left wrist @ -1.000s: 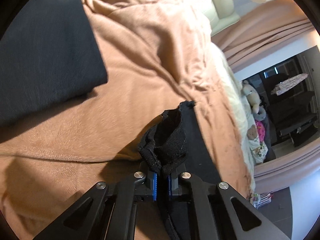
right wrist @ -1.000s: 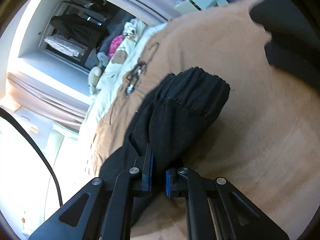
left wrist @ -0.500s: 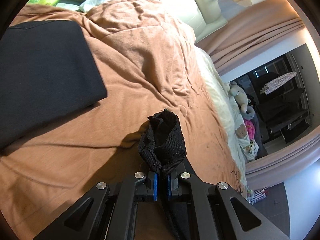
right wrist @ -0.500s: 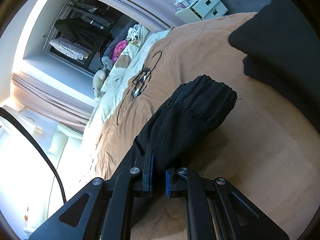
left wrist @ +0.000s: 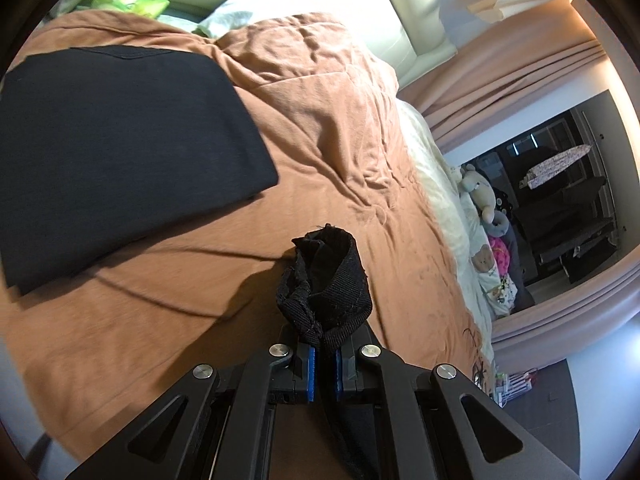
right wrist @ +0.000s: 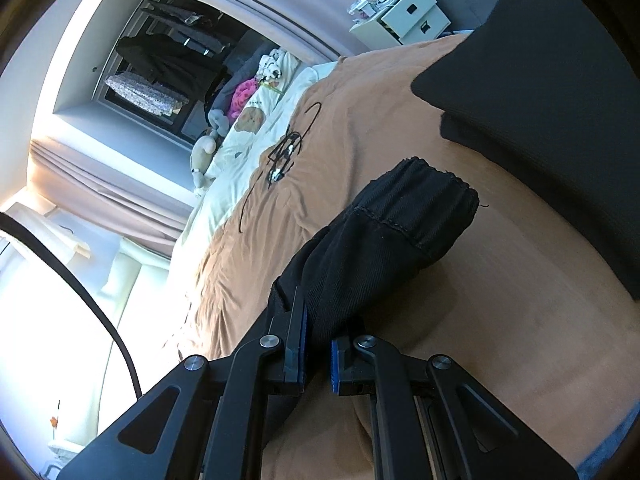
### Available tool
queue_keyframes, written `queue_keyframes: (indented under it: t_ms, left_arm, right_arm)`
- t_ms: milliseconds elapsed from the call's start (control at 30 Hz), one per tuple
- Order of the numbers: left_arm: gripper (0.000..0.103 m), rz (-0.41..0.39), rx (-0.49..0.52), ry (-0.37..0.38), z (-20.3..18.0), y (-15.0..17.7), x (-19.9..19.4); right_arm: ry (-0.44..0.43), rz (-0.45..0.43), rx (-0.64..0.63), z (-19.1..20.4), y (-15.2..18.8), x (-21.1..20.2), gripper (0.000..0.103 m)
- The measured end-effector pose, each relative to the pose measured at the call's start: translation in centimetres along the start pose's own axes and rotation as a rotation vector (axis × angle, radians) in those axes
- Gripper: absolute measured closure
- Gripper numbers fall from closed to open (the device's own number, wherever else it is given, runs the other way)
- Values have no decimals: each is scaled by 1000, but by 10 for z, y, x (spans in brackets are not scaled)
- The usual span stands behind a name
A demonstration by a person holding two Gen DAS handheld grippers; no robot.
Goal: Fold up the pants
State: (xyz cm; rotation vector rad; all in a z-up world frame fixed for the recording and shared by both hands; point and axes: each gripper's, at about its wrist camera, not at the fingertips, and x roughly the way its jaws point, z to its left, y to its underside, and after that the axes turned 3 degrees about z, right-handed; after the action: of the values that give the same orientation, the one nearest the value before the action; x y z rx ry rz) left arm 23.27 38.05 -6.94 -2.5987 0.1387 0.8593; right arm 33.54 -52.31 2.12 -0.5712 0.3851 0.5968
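I'm gripping the black pants (left wrist: 328, 280) in my left claw (left wrist: 323, 364) and right claw (right wrist: 317, 354), above the bed's brown blanket (left wrist: 340, 128).

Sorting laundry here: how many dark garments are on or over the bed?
2: black pants clamped in both tongs, left and right, above the brown blanket; a folded dark garment lying flat beside them. Others may be hidden.
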Motion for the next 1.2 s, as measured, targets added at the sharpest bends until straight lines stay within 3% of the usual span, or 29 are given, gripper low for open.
queue_keyframes:
  t_ms: [300, 433, 500, 533, 633, 667, 900, 1200]
  left_arm:
    - [97, 18, -14, -20, 34, 22, -26]
    - [94, 81, -26, -90, 51, 34, -16]
    - [87, 114, -51, -106, 63, 40, -12]
    - [83, 124, -59, -119, 68, 43, -12]
    - [60, 103, -45, -167, 73, 52, -23]
    - [50, 93, -51, -163, 76, 54, -28]
    - [46, 93, -78, -126, 84, 62, -37]
    - [46, 133, -178, -55, 101, 75, -20]
  right_arm:
    - [42, 23, 2, -5, 7, -15, 98]
    - [169, 111, 9, -16, 9, 0, 96]
    - [249, 158, 13, -20, 11, 9, 89]
    - [289, 164, -5, -19, 11, 10, 81]
    - [303, 156, -14, -16, 9, 3, 39]
    - [310, 149, -20, -15, 8, 1, 37]
    - [292, 116, -114, 14, 7, -1, 37]
    - [216, 122, -195, 32, 6, 34, 37]
